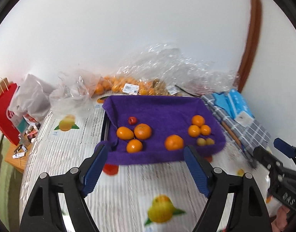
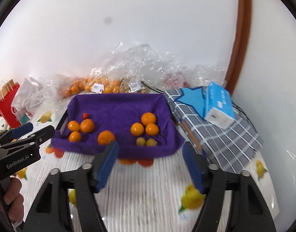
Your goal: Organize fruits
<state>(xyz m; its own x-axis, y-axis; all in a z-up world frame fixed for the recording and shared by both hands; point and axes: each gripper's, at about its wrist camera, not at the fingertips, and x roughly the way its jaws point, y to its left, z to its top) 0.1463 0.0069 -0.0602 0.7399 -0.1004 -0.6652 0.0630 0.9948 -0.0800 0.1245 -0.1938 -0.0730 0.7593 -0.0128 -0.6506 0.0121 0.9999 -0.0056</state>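
A tray lined with a purple towel (image 1: 163, 108) (image 2: 117, 106) holds loose fruit. Three oranges (image 1: 134, 135) and a small red fruit (image 1: 132, 120) lie at its left, one orange (image 1: 174, 142) (image 2: 106, 137) near the front middle, three oranges (image 1: 199, 127) (image 2: 146, 125) and two small yellow fruits (image 1: 205, 141) (image 2: 146, 141) at the right. My left gripper (image 1: 146, 166) is open and empty, just in front of the tray. My right gripper (image 2: 150, 162) is open and empty, in front of the tray's right half.
Clear plastic bags of oranges (image 1: 119, 85) (image 2: 93, 86) lie behind the tray against the wall. A blue tissue pack (image 2: 218, 104) rests on a checked cloth (image 2: 225, 135) at the right. A red paper bag (image 1: 2, 112) stands at the left. The tablecloth (image 2: 148, 189) has fruit prints.
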